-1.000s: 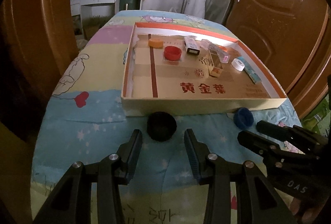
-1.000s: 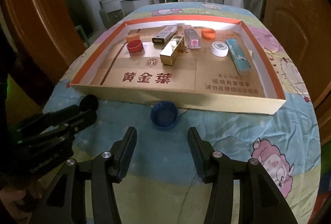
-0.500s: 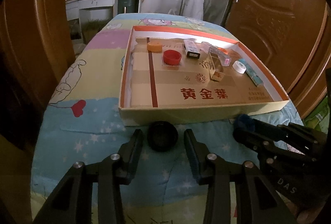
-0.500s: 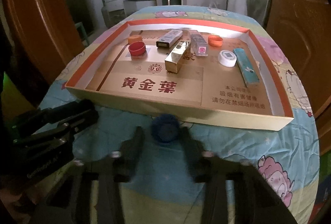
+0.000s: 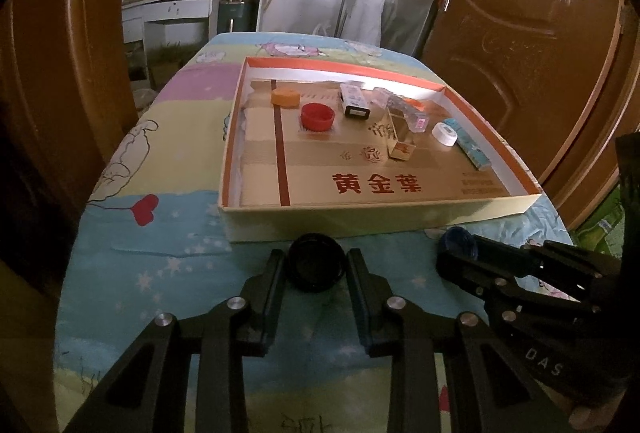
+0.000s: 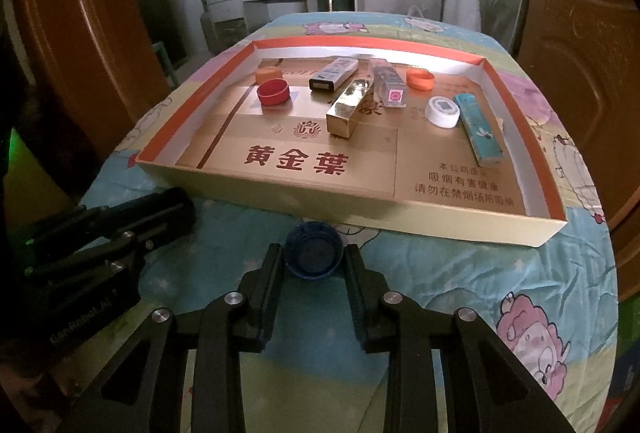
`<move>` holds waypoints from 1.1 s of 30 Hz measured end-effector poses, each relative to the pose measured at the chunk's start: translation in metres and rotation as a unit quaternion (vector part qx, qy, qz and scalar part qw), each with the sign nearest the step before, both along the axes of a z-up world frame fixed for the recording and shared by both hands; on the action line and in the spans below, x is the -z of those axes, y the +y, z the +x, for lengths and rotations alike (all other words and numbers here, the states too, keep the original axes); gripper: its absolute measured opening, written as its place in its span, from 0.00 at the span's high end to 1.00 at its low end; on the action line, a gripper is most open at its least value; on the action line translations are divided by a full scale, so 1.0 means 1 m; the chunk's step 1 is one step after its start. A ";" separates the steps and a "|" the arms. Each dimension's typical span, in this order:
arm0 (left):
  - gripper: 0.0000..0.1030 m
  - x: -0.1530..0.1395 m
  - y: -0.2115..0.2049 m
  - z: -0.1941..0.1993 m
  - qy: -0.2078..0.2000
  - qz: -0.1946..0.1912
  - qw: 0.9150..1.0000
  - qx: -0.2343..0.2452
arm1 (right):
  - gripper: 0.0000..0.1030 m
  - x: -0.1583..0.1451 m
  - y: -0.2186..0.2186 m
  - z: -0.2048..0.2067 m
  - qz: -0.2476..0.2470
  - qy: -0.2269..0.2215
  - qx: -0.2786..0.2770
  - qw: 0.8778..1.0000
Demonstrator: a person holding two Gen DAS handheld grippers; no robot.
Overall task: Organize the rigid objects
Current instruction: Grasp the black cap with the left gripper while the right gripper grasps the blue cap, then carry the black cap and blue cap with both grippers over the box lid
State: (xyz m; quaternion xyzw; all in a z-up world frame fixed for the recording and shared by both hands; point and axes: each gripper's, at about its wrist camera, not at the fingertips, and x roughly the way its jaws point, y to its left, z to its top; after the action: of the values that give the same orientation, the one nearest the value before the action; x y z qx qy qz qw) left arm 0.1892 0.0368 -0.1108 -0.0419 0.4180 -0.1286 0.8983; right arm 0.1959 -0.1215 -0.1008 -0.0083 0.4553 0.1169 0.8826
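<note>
The bench (image 5: 168,169), covered by a pastel cartoon cloth, fills the middle of both views. On it, upper centre, lies a wide shallow cardboard tray (image 6: 360,211) with orange rims and red Chinese characters printed on its floor.

Inside the tray there are nine things. Four are long boxes: a gold box (image 6: 349,107), a black-ended box (image 6: 334,73), a clear box with a pink label (image 6: 388,83) and a light-blue box (image 6: 480,131) near the right wall. Five are caps or round pieces: a red cap (image 6: 273,93), two orange caps (image 6: 420,78) and (image 6: 269,74), and a white round piece (image 6: 442,111); that makes four round pieces counted with certainty, so eight things in all.

Outside the tray, on the cloth just in front of its near wall, lie two more caps, well apart. The black cap (image 5: 318,262) sits at lower centre of the left wrist view, between the jaws of the left gripper (image 5: 316,273); the jaws have just been closing and stand against its sides, though dim light leaves it unclear whether the pads truly press. The blue cap (image 6: 313,256) sits open side up at lower centre of the right wrist view, between the jaws of the right gripper (image 6: 313,265), which have just closed in and clamp its rim on both sides. It also shows at the right of the left wrist view (image 5: 458,241).
</note>
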 end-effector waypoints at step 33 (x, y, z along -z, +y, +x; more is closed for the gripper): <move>0.70 -0.071 -0.011 0.010 -0.070 0.004 0.998 -0.001 | 0.70 -0.071 -0.036 -0.002 0.011 -0.077 0.028 0.997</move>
State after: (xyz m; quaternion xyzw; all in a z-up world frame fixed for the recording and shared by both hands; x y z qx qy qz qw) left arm 0.1990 0.0254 -0.0395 -0.0295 0.3545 -0.1281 0.9258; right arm 0.1943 -0.1579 -0.0300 0.0050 0.3846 0.0961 0.9180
